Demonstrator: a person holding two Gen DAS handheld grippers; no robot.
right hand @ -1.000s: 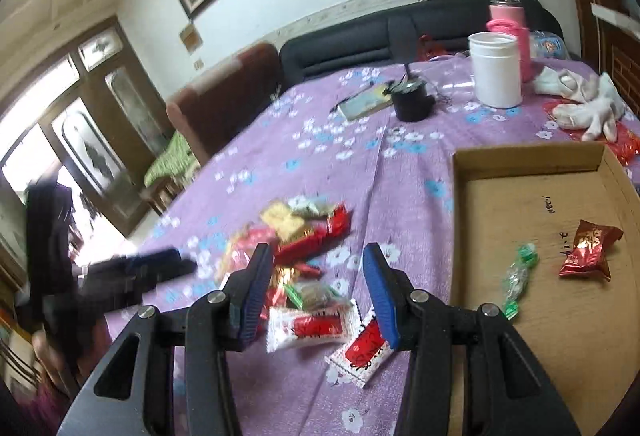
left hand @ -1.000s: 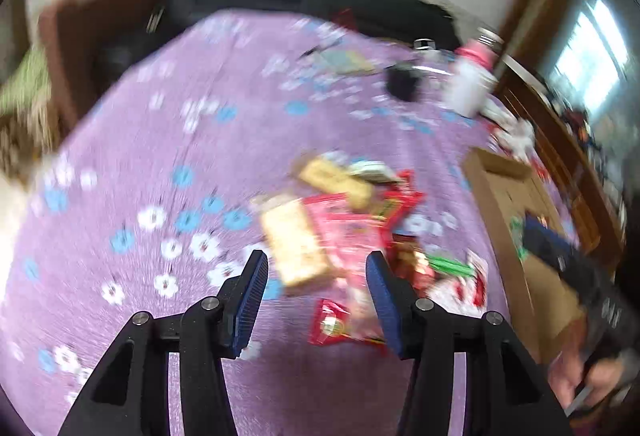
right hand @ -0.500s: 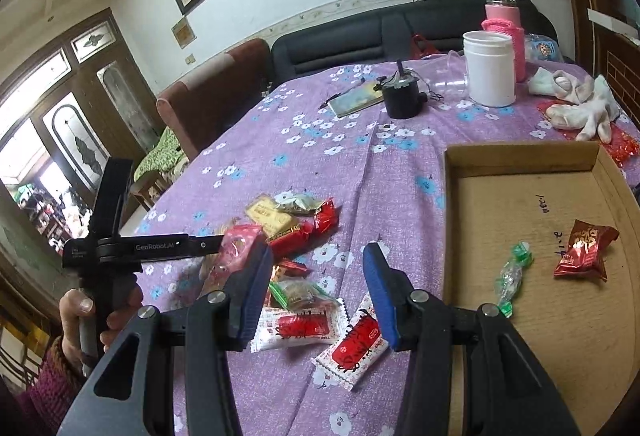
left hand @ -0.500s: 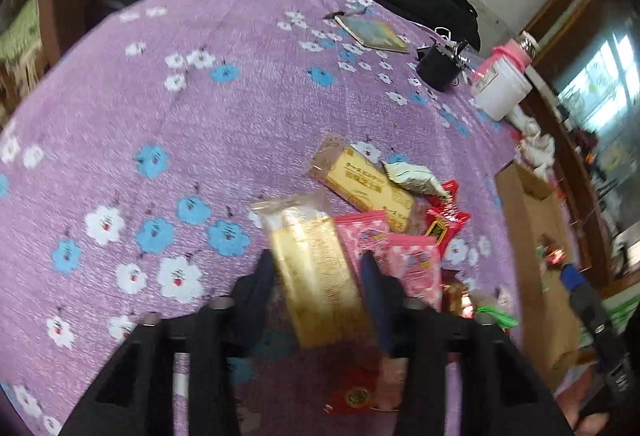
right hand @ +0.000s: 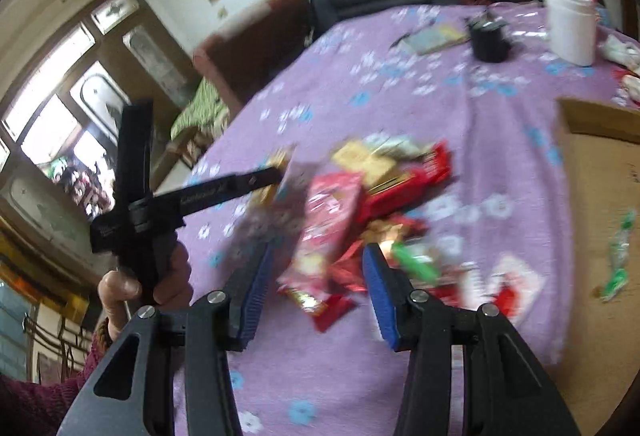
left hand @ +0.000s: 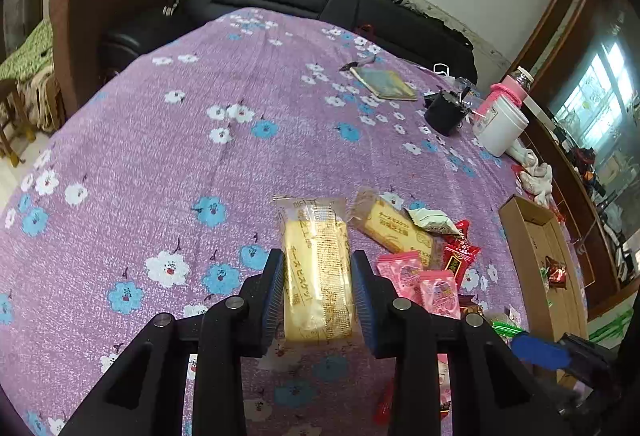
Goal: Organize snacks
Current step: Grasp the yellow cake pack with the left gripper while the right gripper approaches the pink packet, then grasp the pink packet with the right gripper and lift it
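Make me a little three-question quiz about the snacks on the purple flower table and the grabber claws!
1. True or false: the left gripper is shut on the yellow biscuit pack.
2. What lies in the cardboard box? A) a red-wrapped candy B) a banana C) a spoon
3. Fill in: the right gripper, holding nothing, hovers over the ____ of snacks.

Key: 1 true; 2 A; 3 pile

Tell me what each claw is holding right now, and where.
Left claw has just closed on the long yellow biscuit packet in clear wrapper, pads on its two long sides. Right claw holds nothing.
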